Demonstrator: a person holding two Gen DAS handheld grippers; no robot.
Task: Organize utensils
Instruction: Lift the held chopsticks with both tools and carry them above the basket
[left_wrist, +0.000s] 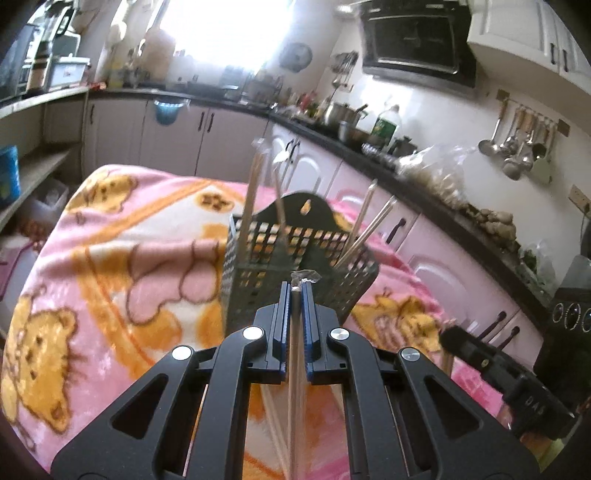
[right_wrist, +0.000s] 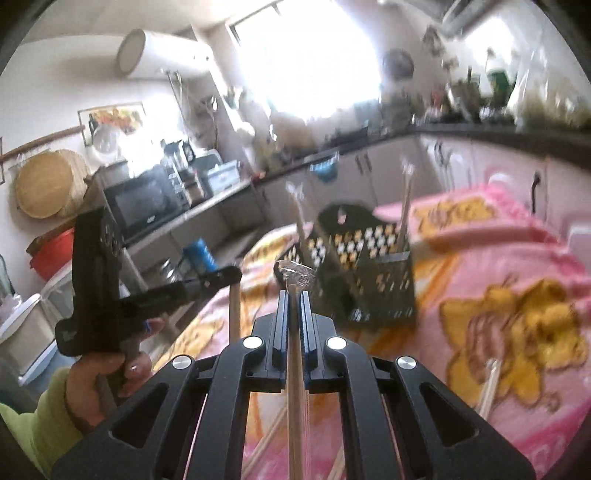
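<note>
A dark green perforated utensil holder (left_wrist: 258, 266) (right_wrist: 369, 291) stands on a pink bear-print blanket (left_wrist: 110, 258), with several pale chopsticks (left_wrist: 253, 192) upright in it. My left gripper (left_wrist: 295, 291) hovers just in front of the holder, shut on one chopstick (left_wrist: 295, 369) with a crinkled plastic tip. In the right wrist view that left gripper (right_wrist: 221, 278) shows from the side in a hand (right_wrist: 99, 380). My right gripper (right_wrist: 294, 295) is shut on another chopstick (right_wrist: 294, 387), short of the holder. Its black body (left_wrist: 498, 369) shows at the lower right of the left wrist view.
Loose chopsticks (right_wrist: 487, 387) lie on the blanket near both grippers. Pink cabinets under a dark counter (left_wrist: 424, 184) run along the right and back. Shelves with a microwave (right_wrist: 147, 203) stand at the left. Ladles (left_wrist: 517, 147) hang on the wall.
</note>
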